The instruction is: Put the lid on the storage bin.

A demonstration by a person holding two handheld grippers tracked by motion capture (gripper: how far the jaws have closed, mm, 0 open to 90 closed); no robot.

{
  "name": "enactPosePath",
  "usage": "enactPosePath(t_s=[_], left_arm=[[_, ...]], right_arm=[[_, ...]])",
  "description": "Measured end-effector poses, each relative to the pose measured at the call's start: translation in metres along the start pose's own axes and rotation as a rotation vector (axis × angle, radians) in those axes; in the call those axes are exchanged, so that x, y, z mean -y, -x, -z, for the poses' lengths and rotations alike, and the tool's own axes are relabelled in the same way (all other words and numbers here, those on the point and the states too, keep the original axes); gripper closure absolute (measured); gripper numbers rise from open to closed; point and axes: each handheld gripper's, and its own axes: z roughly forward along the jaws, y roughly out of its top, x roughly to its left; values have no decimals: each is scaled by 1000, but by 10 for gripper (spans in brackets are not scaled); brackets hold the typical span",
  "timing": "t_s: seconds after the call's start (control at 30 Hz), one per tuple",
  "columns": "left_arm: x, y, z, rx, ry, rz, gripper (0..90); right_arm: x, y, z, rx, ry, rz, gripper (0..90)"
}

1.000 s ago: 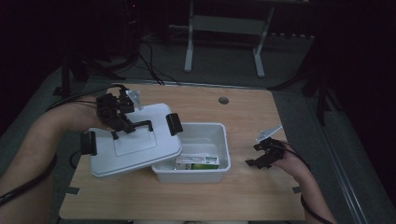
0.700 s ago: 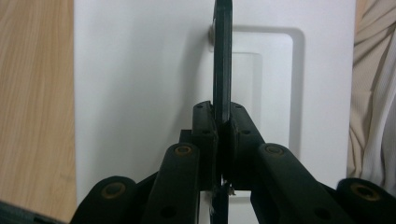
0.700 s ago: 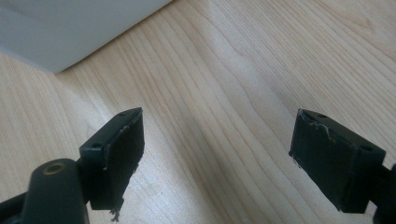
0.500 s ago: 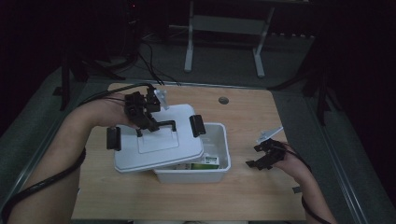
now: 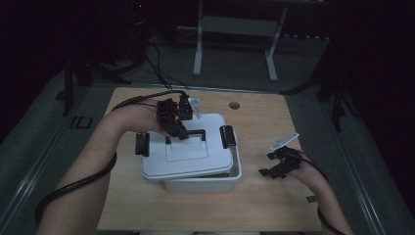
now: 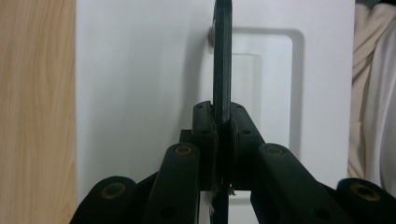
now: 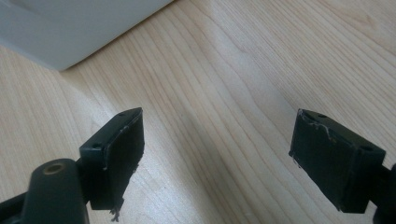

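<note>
A white lid [image 5: 186, 156] with black end clips lies tilted over a white box [image 5: 205, 185] at the table's middle and hides most of what is inside. My left gripper [image 5: 178, 132] is shut on the lid's thin black handle [image 5: 195, 133]. In the left gripper view the handle [image 6: 222, 60] runs upright between the closed jaws of the left gripper [image 6: 222, 116], above the lid [image 6: 140, 70]. My right gripper [image 5: 274, 164] rests low on the table to the right of the box. Its jaws stand open and bare in the right gripper view [image 7: 217, 154], with the box's corner [image 7: 70, 28] ahead.
The wooden table [image 5: 254, 205] has a round hole [image 5: 234, 105] near its far edge. A metal stand [image 5: 235, 24] is on the dark floor behind. The left gripper's cable [image 5: 73, 188] trails off the table's left side.
My left gripper has carried the lid rightwards from the box's left side until it sits over the box, covering the packet that was in view inside. The right gripper has kept still.
</note>
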Motion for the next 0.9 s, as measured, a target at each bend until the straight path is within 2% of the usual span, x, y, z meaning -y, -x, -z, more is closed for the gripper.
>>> enactPosePath(t_s=[0.17, 0.4, 0.5, 0.9], left_arm=[[-11, -1, -12, 8, -12, -14, 836], [-23, -4, -30, 36, -2, -39, 836], [-27, -5, -38, 39, -17, -49, 836], [-31, -8, -56, 46, -22, -57, 836]], right_arm=[[1, 0, 1, 0, 4, -3, 171], [1, 0, 1, -2, 7, -4, 171], [2, 0, 1, -4, 8, 1, 171], [4, 0, 3, -3, 8, -1, 171]])
